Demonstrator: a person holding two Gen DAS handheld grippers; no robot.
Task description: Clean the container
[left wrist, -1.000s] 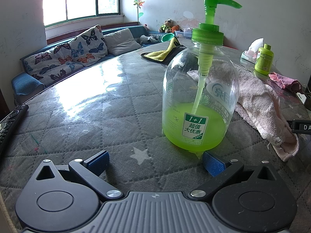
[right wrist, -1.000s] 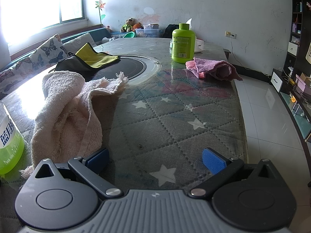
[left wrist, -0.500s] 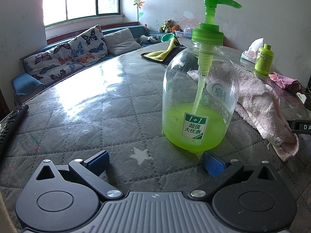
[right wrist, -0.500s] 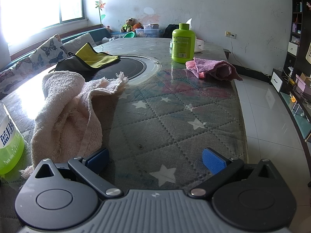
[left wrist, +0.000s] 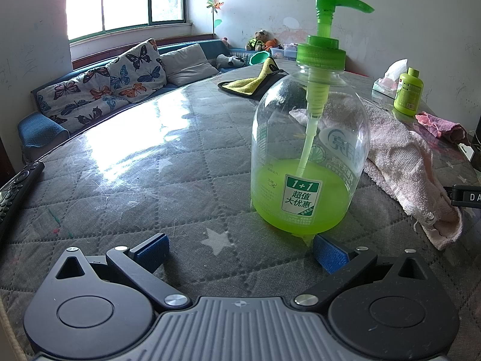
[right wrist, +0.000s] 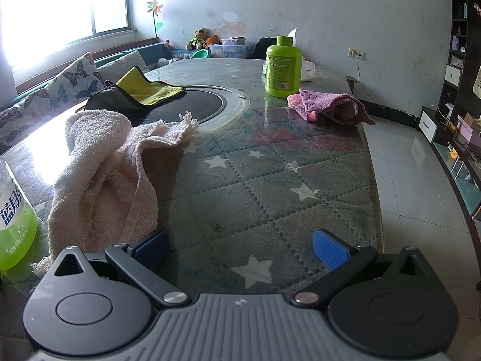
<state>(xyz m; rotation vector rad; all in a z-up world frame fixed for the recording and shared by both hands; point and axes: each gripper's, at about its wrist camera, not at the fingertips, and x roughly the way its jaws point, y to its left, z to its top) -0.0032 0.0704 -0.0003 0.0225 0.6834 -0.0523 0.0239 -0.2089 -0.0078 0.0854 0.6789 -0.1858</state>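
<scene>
Ahead of the left gripper, on the clear green-pumped soap bottle (left wrist: 309, 162), a label reading "1+1 超值大优惠".

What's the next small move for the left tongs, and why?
Probably slide the left tongs a little to the right and forward, so the clear pump bottle of green liquid sits between the fingers. The jaws are open and empty, and the bottle stands upright, off-centre, just ahead of the right-side blue pad. The right tongs are open beside the crumpled pale pink towel.

Pump bottle (right wrist: 13, 219) — cut off by left edge.
</scene>
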